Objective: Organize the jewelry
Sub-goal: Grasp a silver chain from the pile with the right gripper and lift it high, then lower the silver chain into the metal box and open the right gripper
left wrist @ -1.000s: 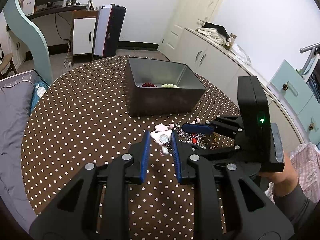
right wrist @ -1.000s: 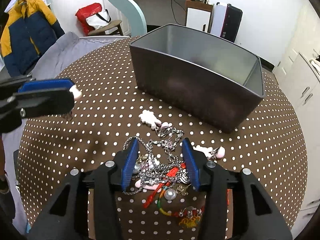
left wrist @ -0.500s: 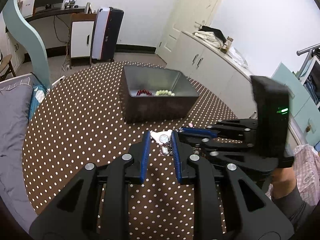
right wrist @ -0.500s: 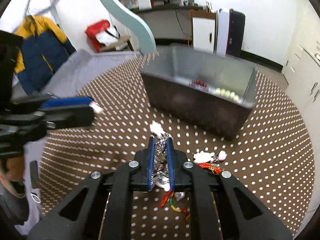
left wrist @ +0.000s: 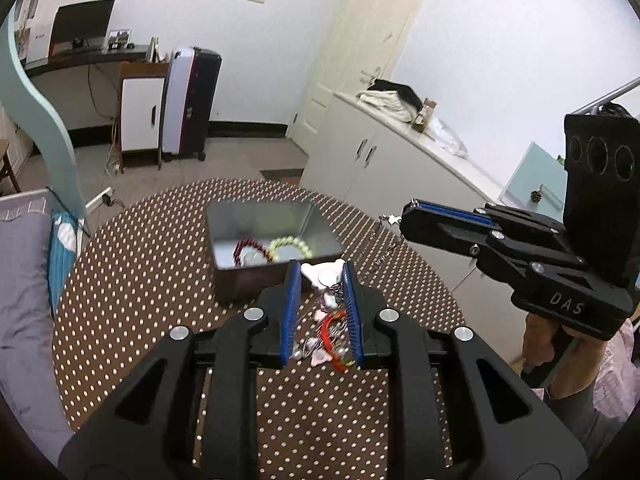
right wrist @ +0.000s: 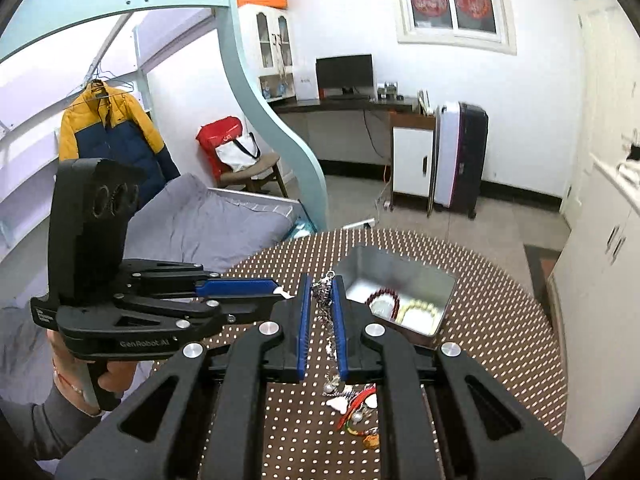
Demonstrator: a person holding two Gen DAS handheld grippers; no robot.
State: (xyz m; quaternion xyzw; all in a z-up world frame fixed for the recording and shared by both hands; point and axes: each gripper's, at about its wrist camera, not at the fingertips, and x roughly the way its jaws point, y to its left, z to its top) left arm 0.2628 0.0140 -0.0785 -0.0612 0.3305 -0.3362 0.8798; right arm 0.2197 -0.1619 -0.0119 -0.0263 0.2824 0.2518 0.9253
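Observation:
My right gripper [right wrist: 321, 290] is shut on a silver chain [right wrist: 325, 300] that hangs from its blue pads high above the table; it shows in the left wrist view [left wrist: 414, 210] with the chain [left wrist: 382, 246] dangling. My left gripper [left wrist: 320, 280] is shut on a white charm piece [left wrist: 322, 274], raised above the jewelry pile [left wrist: 328, 328]. The grey metal tin [left wrist: 224, 236] holds a red bead bracelet [left wrist: 246, 246] and a pale green bead bracelet [left wrist: 290, 244]. The pile also shows in the right wrist view [right wrist: 356, 408].
The round table has a brown polka-dot cloth [left wrist: 140, 280]. A grey bed [right wrist: 208, 224] lies to the left of it. White cabinets [left wrist: 384, 160] stand to the right. A suitcase [right wrist: 460, 156] stands by the far wall.
Both grippers have risen well above the table. The right gripper closed on the silver chain and lifted it out of the pile. The left gripper kept its hold on the white charm.

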